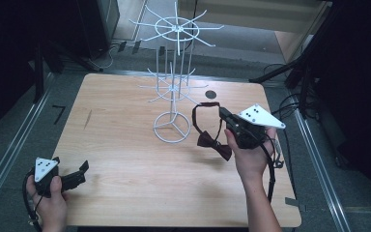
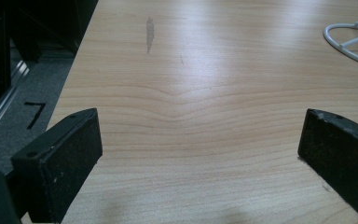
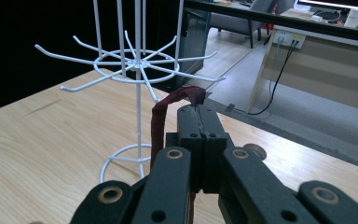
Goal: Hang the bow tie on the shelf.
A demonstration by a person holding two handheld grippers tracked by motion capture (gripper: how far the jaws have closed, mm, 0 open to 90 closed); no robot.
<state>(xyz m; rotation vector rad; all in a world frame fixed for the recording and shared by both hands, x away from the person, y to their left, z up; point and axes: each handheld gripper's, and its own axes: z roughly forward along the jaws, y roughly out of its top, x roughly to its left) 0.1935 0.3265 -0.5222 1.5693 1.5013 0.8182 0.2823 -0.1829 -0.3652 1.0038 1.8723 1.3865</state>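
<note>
Strap (image 3: 161, 116) of the bow tie (image 1: 213, 141) sits clamped in my right fingers (image 3: 199, 116) beside the rack (image 1: 173, 87); its bow is hidden behind them. Left fingers (image 2: 200, 149) gape empty over the surface (image 1: 125, 159).

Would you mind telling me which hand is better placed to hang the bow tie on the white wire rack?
The right. The right gripper is shut on the bow tie strap, close beside the white wire rack. The left gripper sits open at the table's near-left corner, far from both.
</note>
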